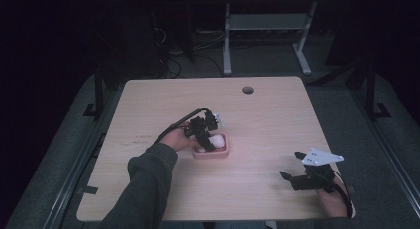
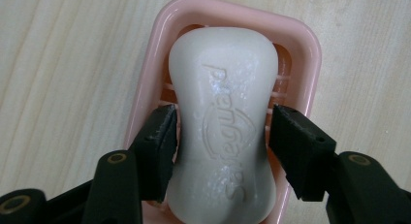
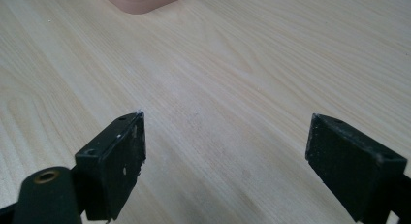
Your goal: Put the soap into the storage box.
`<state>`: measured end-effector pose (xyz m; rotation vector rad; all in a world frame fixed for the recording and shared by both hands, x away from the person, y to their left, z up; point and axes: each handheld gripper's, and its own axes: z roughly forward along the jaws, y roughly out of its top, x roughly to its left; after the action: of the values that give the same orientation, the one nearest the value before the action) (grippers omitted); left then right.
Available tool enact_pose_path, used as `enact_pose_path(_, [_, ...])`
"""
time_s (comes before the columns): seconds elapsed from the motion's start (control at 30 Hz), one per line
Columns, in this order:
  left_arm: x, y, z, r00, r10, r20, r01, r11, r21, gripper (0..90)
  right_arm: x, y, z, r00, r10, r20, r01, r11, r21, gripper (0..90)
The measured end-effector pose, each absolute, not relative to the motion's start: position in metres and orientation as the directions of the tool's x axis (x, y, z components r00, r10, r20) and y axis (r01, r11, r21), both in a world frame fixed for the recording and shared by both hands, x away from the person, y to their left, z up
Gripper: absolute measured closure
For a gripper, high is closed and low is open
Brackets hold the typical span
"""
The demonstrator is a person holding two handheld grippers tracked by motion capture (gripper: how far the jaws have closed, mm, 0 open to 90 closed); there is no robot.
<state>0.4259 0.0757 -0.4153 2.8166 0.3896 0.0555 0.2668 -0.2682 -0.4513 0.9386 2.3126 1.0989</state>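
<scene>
— Where is the soap bar (image 2: 224, 122) seen?

— It is laid lengthwise in the pink soap dish (image 2: 310, 54), which is set on the wooden table (image 1: 267, 120) a little left of the middle. In the high view the white bar (image 1: 217, 140) is seen in the dish (image 1: 223, 152), with the left gripper (image 1: 207, 140) lowered over it from the left.

— And how are the jaws of that gripper placed?

— In the left gripper view the left gripper (image 2: 220, 132) is seen with one black jaw on each side of the bar's narrow waist. A thin gap is seen at the right side; at the left the pad is very close to the soap, and contact cannot be told for certain. The jaws are parted just wider than the bar — no firm pinch is shown.

— Can any writing be read?

— A brand mark is pressed into the top of the soap, seen upside down from this camera: a shield-like emblem with raised letters across it. It appears to read "Safeguard", though the first letters are blurred by white residue. On the dish's side wall (image 3: 140, 1), in the right gripper view, a small red mark is seen — too small to be read.

— And the other gripper?

— The right gripper (image 1: 292, 178) is held near the table's right front corner, well apart from the dish. Its jaws (image 3: 225, 156) are spread wide, with bare wood between them.
</scene>
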Motion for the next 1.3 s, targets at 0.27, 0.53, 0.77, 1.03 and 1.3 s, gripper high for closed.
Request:
enact_pose_path(0.27, [0.423,0.081,-0.411,0.961,0.278,0.001,0.263,-0.912,0.314,40.9,0.267,-0.269,-0.451,-0.689,0.721,-0.081,0.395,0.467,0.791,13.7])
enact_pose_path(0.53, [0.421,0.088,-0.407,0.957,0.290,0.014,0.270,-0.906,0.326,40.2,0.268,-0.268,-0.452,-0.694,0.714,-0.093,0.388,0.479,0.787,13.7])
enact_pose_path(0.77, [0.416,0.097,-0.405,0.950,0.311,0.010,0.289,-0.893,0.344,38.7,0.268,-0.266,-0.452,-0.694,0.715,-0.089,0.393,0.479,0.785,13.8])
enact_pose_path(1.03, [0.412,0.105,-0.404,0.945,0.325,0.010,0.302,-0.888,0.347,37.3,0.268,-0.263,-0.452,-0.694,0.714,-0.092,0.394,0.484,0.781,13.7])
enact_pose_path(1.3, [0.406,0.111,-0.398,0.943,0.333,0.010,0.306,-0.876,0.372,36.5,0.268,-0.262,-0.452,-0.696,0.712,-0.092,0.393,0.485,0.781,13.7])
